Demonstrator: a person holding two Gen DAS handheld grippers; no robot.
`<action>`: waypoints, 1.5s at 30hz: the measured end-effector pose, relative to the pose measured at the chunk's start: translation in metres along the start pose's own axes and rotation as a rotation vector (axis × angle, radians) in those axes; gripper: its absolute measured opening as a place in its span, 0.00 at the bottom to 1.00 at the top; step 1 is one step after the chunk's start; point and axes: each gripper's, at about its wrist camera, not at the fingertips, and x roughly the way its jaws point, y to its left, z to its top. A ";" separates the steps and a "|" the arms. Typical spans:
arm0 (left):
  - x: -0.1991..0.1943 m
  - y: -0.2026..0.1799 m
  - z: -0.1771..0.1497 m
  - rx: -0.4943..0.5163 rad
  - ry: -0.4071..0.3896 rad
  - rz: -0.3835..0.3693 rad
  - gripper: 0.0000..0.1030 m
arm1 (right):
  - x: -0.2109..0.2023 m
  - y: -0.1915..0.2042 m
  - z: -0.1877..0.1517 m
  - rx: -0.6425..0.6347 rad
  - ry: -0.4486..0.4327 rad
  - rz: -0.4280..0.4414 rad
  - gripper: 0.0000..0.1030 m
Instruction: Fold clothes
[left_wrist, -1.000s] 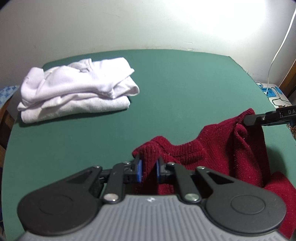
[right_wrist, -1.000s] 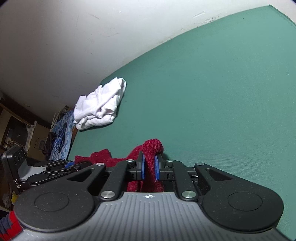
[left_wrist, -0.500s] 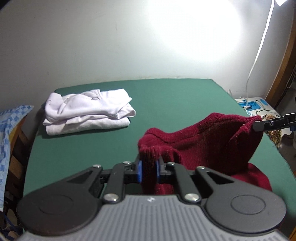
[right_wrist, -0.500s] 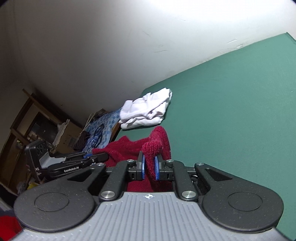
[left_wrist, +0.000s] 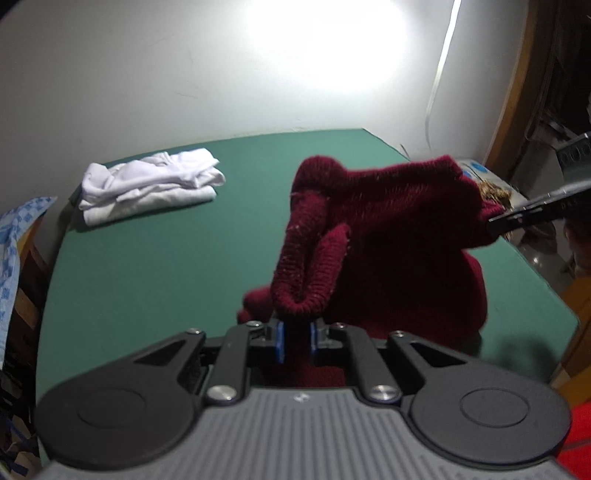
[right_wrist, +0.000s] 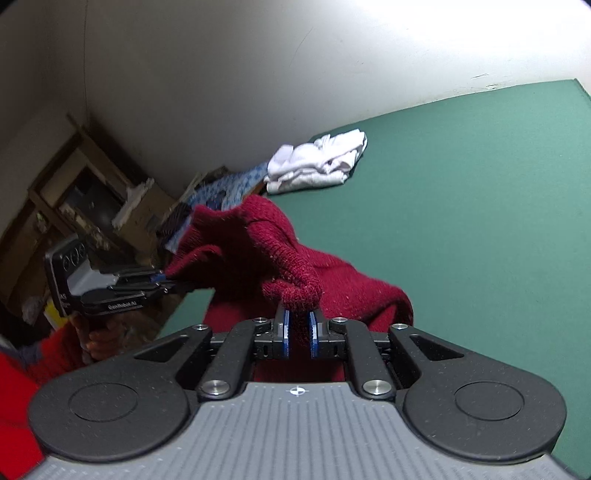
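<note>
Hanging red sweater (left_wrist: 399, 236) pinched between both grippers' blue fingers (left_wrist: 280, 341), above table (left_wrist: 147, 266).

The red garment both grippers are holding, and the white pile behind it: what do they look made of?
The red garment looks like a thick rib knit, wool or acrylic: visible ribs, fuzzy matte surface with light lint, rolled edge at the left gripper. The right gripper pinches similar knit. The white pile looks like thin, smooth cotton jersey with soft creases; the fibre is uncertain.
</note>
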 end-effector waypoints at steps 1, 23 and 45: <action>-0.002 -0.006 -0.006 0.017 0.009 0.000 0.07 | 0.001 0.005 -0.006 -0.034 0.026 -0.019 0.11; 0.093 0.068 0.057 -0.074 0.047 0.153 0.35 | 0.084 -0.044 0.074 0.086 -0.127 -0.249 0.53; 0.219 0.134 0.087 -0.060 0.106 0.025 0.86 | 0.153 -0.145 0.108 0.125 0.013 -0.010 0.56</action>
